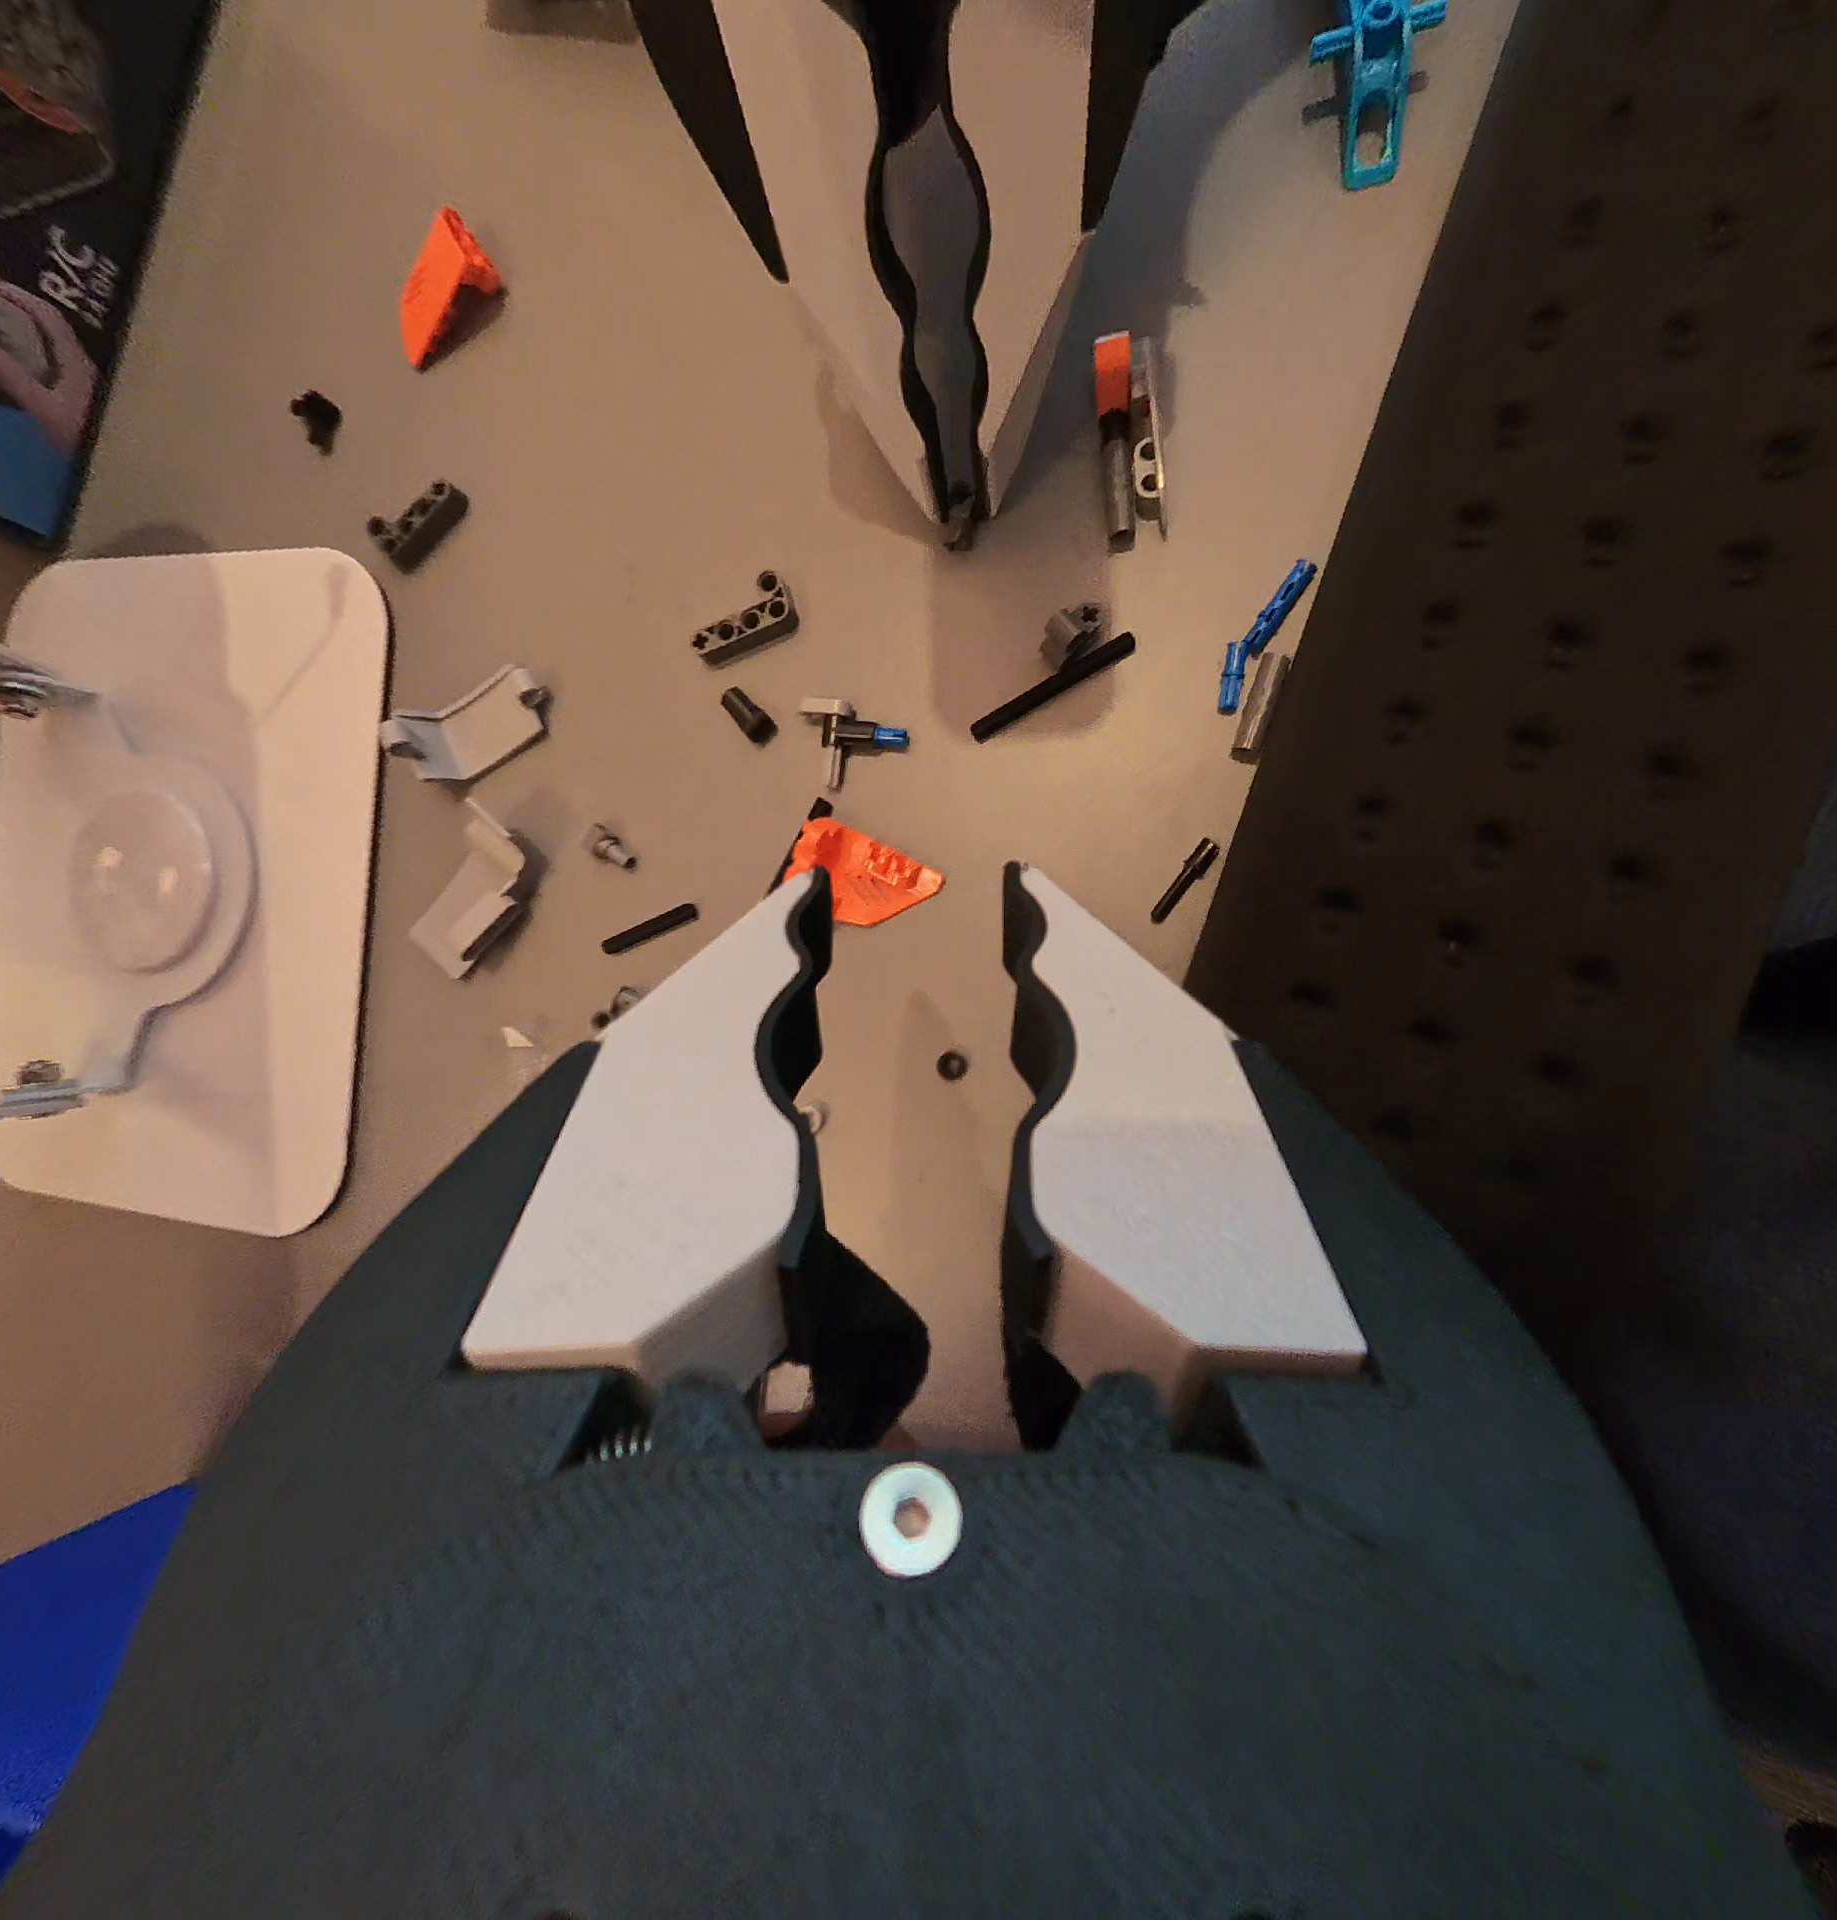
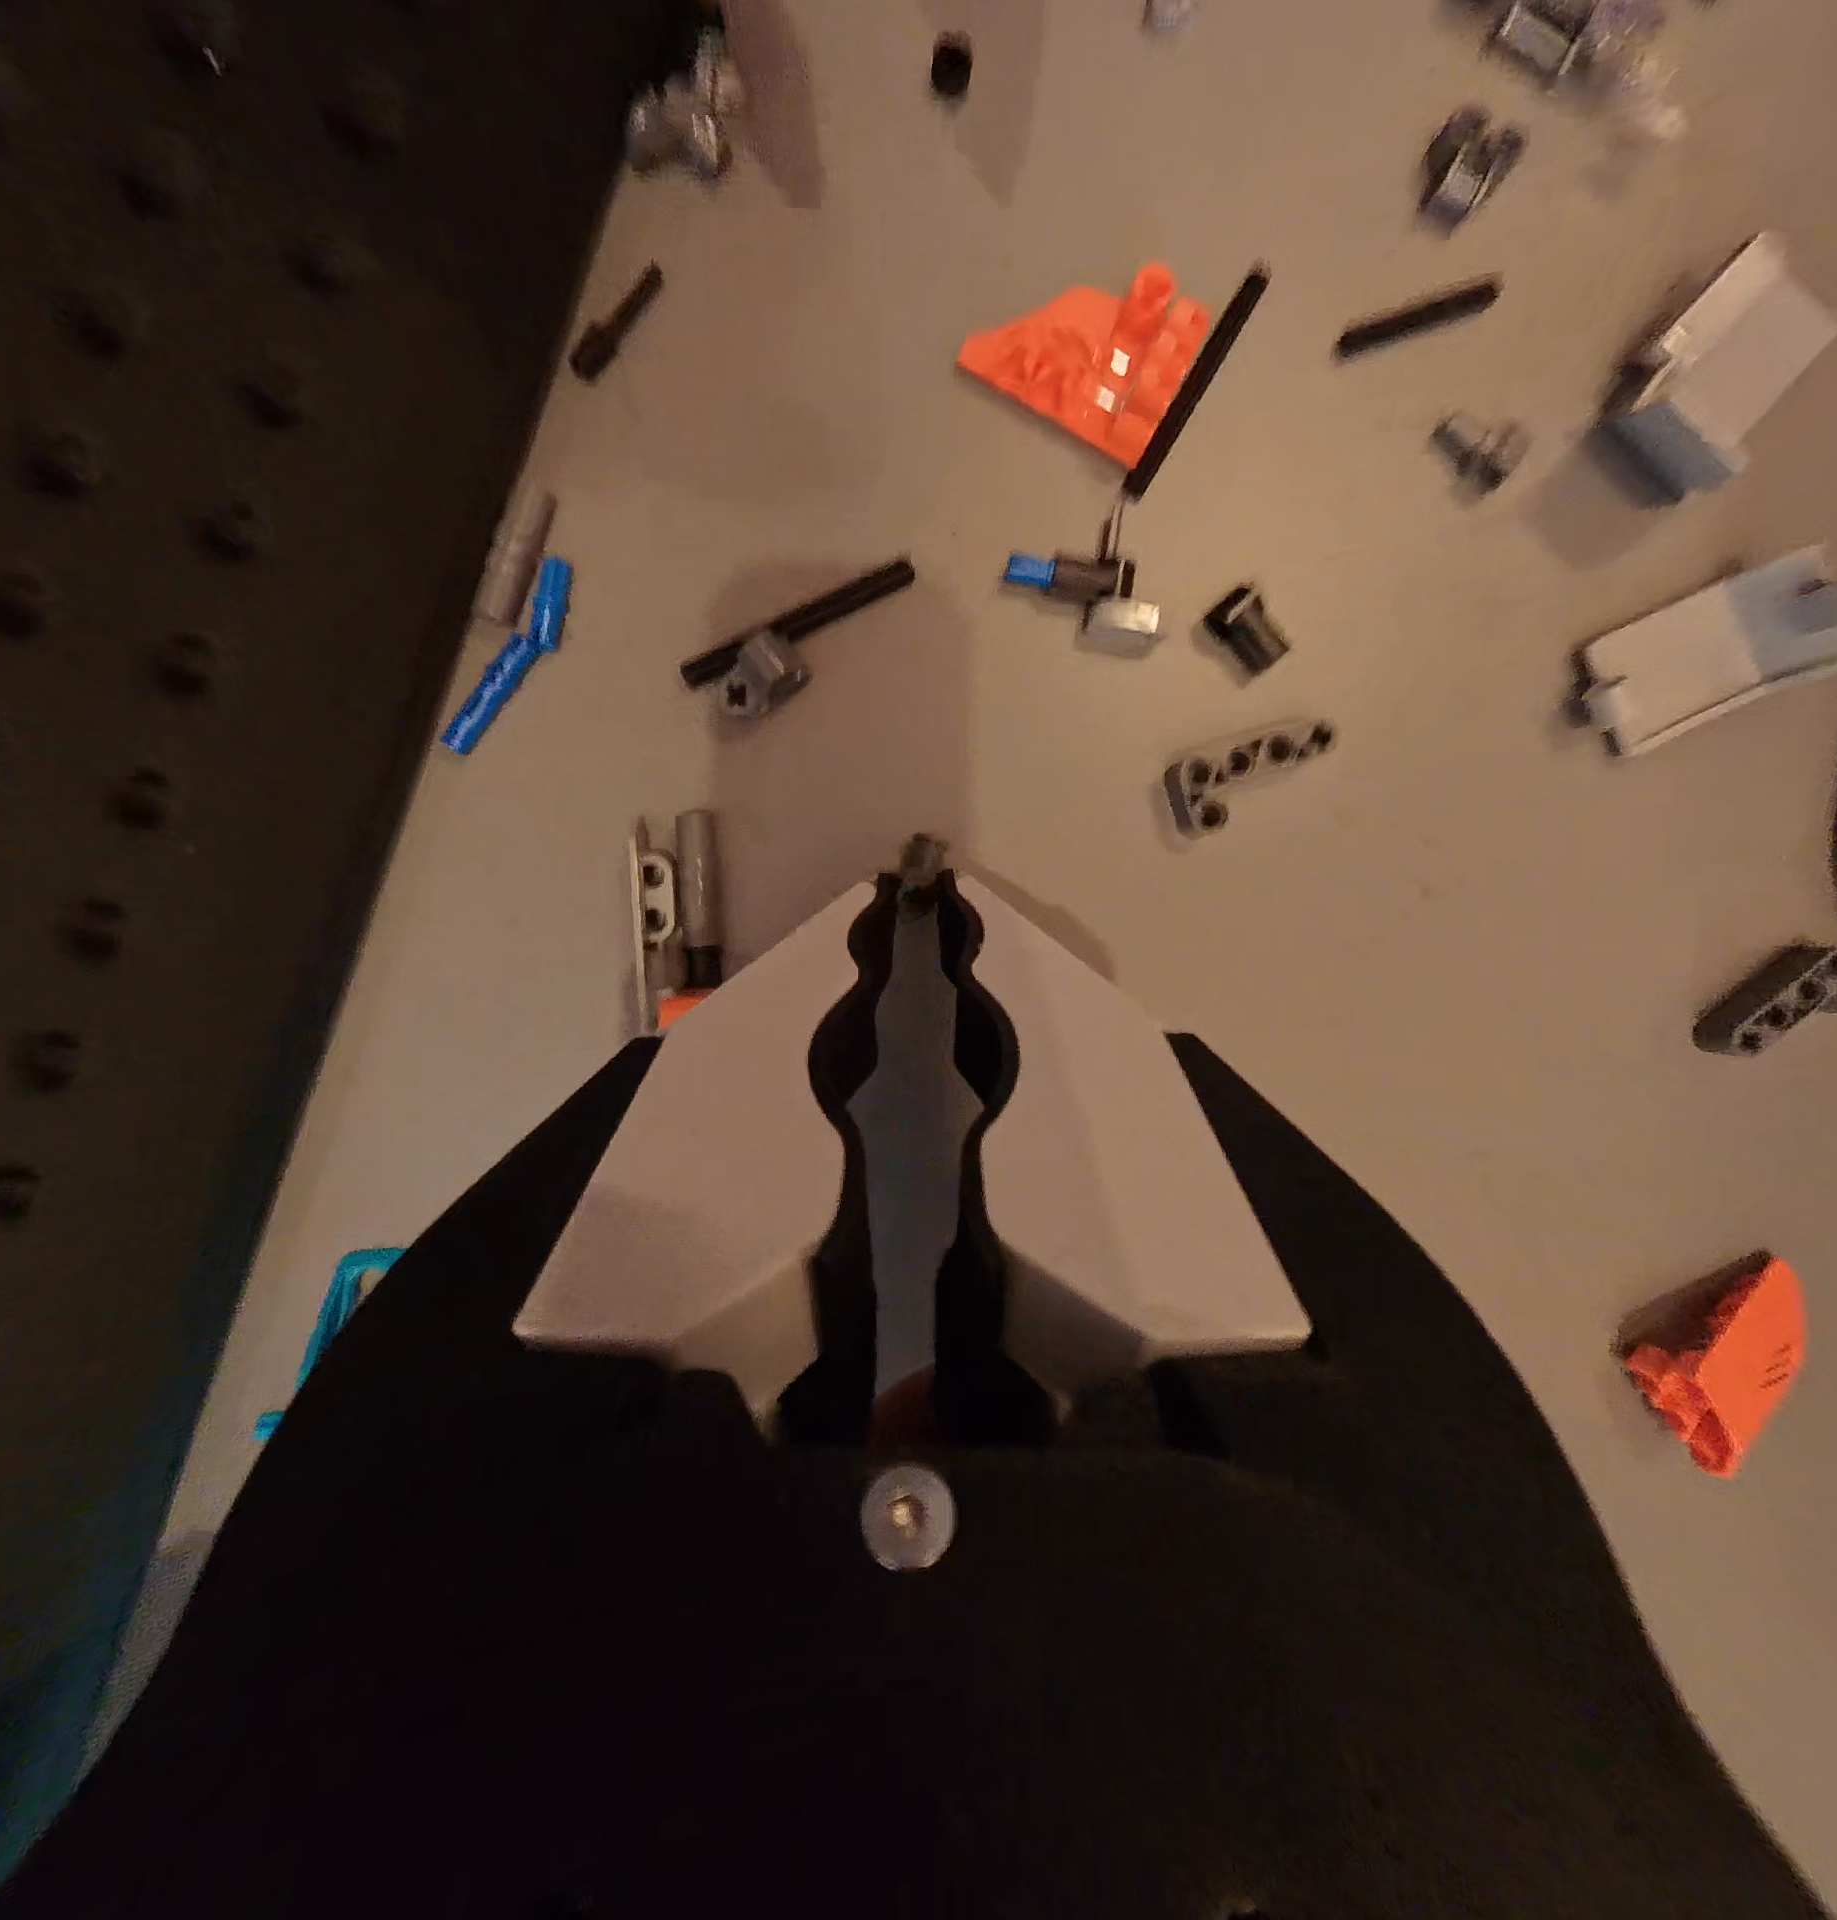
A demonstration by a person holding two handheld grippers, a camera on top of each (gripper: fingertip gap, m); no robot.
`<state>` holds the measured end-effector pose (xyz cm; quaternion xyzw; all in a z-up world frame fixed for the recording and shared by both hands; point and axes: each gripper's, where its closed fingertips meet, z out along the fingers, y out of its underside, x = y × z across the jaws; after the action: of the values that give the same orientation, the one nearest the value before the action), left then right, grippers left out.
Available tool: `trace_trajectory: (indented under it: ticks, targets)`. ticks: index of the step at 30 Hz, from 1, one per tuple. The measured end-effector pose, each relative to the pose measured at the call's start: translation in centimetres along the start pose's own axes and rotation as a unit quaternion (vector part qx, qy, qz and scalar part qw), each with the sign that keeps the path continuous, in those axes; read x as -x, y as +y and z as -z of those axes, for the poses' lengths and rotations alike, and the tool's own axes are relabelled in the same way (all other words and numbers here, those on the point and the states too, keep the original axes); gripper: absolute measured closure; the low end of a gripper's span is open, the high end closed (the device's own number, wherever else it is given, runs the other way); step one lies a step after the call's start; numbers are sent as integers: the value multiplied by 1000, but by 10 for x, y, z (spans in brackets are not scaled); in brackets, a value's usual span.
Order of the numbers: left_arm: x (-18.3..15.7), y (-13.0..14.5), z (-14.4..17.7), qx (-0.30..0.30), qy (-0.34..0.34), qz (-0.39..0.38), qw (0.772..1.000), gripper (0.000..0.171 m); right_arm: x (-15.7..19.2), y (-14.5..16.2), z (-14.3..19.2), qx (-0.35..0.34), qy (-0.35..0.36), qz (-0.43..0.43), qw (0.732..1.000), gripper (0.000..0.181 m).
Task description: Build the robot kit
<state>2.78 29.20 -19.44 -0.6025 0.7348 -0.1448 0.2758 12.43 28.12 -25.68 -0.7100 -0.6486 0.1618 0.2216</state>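
The right gripper (image 2: pixel 916 883) pinches a small grey pin (image 2: pixel 919 858) at its closed tips, near the orange wedge piece (image 2: pixel 1075 358), while the left gripper (image 1: pixel 914 883) hovers open and empty just beside that wedge on the grey tabletop (image 1: pixel 633 416).

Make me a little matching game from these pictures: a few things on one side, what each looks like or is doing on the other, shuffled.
Things:
1. left gripper
2. right gripper
3. angled pin by the dark board
4. flat wedge panel

States or colours:
A. blue
B. orange
C. shut on a small grey pin
D. open, holding nothing

Pairs: 1-D, 2-C, 3-A, 4-B
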Motion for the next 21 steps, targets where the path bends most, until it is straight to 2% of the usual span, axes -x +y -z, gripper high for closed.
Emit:
trace_trajectory:
  ticks: [3, 10, 14, 21]
  targets:
    - [-1, 7, -9, 4, 1, 19, 1000, 139, -1, 0, 0, 5, 3, 4, 1000, 162]
    - [-2, 21, -6, -13, -3, 54, 998, 139, 10, -12, 18, -17, 27, 2, 999, 165]
    - [-3, 21, -8, -14, -10, 54, 998, 139, 27, -25, 7, -28, 21, 4, 999, 162]
    - [-17, 11, -6, -45, -2, 57, 997, 139, 32, -51, -1, -63, 50, 29, 996, 160]
